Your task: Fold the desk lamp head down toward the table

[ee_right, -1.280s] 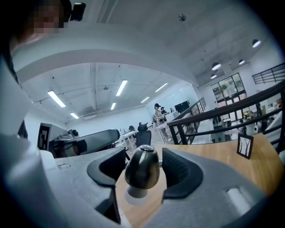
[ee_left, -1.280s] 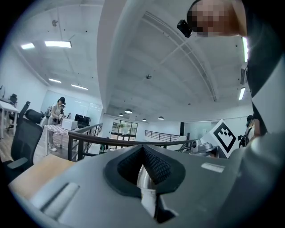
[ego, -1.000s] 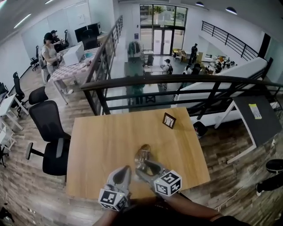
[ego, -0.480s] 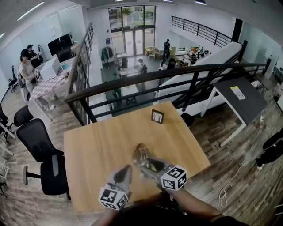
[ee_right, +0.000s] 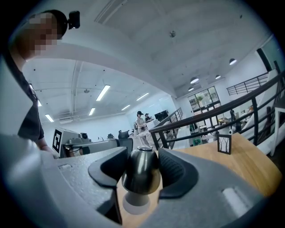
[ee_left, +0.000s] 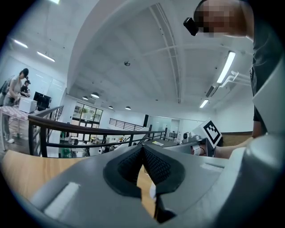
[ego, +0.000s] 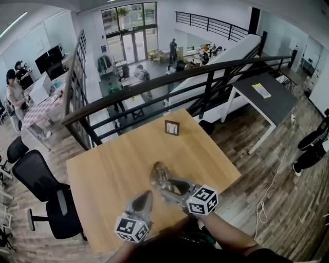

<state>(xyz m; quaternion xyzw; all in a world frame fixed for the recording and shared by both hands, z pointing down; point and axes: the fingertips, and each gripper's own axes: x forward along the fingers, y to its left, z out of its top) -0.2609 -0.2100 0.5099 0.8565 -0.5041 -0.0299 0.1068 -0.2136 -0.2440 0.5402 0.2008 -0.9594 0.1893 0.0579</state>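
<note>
While the left gripper (ee_left: 142, 149) jaws sit closed and empty, the right gripper (ee_right: 142, 152) jaws are closing on the domed, brushed-metal lamp head (ee_right: 140, 174); wood-grain surface (ego: 113, 169).

Wood floor (ego: 241, 139), blk railing (ego: 154, 88), office chair (ego: 36, 177).

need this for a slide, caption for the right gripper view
Tongs of the right gripper closing on the metal lamp head, wooden table beyond.

Bright, even light from ceiling strips (ee_left: 225, 67) and far windows (ego: 128, 15) puts a soft sheen on the metal lamp head (ee_right: 141, 171); all 3 views bow and darken at their edges.
</note>
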